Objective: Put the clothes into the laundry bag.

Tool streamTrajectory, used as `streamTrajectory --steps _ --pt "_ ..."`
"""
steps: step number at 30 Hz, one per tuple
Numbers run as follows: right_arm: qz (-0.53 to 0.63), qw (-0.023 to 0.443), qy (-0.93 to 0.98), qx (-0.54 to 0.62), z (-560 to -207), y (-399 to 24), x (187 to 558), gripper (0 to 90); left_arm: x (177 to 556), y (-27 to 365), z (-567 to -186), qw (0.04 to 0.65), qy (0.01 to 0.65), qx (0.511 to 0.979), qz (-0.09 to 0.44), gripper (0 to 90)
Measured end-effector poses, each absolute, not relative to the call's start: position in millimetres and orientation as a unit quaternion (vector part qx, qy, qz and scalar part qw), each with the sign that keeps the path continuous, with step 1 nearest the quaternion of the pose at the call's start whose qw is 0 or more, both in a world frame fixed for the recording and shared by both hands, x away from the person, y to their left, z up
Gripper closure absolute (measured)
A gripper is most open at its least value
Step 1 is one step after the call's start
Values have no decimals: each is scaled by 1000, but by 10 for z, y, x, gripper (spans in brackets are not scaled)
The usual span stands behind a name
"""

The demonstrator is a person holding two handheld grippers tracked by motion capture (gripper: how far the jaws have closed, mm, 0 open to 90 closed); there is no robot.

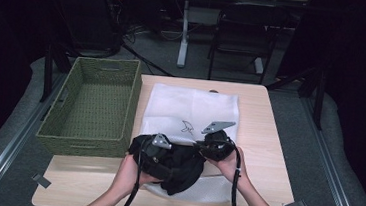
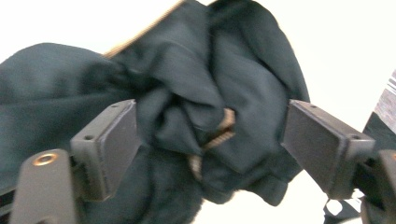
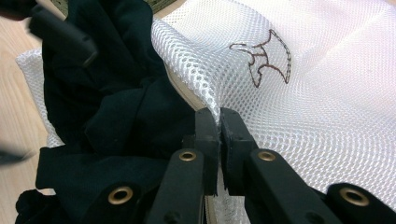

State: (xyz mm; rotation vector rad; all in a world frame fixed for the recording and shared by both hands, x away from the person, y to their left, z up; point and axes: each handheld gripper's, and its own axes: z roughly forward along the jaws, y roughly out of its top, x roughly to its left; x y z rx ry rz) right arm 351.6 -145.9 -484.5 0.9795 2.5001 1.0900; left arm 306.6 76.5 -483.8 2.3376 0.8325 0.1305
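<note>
Near the table's front edge, the soft, limp black garment (image 1: 178, 165) is bunched between the left gripper's (image 2: 210, 135) parted jaws; the light mesh bag's (image 3: 327, 93) rim is pinched by the right gripper (image 3: 218, 126), best kept held there.

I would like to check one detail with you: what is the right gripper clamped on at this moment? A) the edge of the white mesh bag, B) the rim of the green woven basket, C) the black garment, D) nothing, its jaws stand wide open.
A: in the right gripper view, the right gripper has its jaws pressed together on the edge of the white mesh bag, with the black garment lying beside them.
</note>
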Motion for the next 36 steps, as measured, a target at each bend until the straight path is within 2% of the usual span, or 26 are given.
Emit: streamTrajectory --steps 3,4,7,10,13,15,17,19,25,27,32,36 --pt "372 122 857 334 -4846 -1460 3517 869 2987 683 -4902 309 300 902 35 155" --pt "371 119 858 335 -4854 -1459 3521 869 2961 611 -4958 292 294 909 45 113" --pt "370 119 859 334 -4861 -1457 3516 869 3004 517 -5128 272 294 915 37 110" --pt "367 118 860 335 -4868 -1451 3520 869 3071 456 -5309 259 297 919 33 214" --pt "367 116 861 332 -4868 -1439 3517 870 3162 431 -5530 262 299 918 -10 355" --pt "365 116 862 331 -4872 -1438 3519 870 3183 438 -5560 273 302 913 6 506" --pt "366 117 862 331 -4857 -1445 3505 870 3225 468 -5554 291 309 906 -3 719" --pt "371 115 861 329 -4838 -1452 3503 870 3242 471 -5562 297 313 902 -1 792" --pt "391 120 851 330 -4719 -1452 3469 871 3282 451 -5407 335 337 879 38 817" --pt "400 117 847 329 -4678 -1458 3456 871 3360 441 -5311 364 366 855 51 816" --pt "399 98 847 336 -4709 -1476 3447 871 3507 403 -5441 394 436 808 37 803" --pt "386 92 849 349 -4784 -1500 3489 871 3543 349 -5486 383 435 814 37 770"
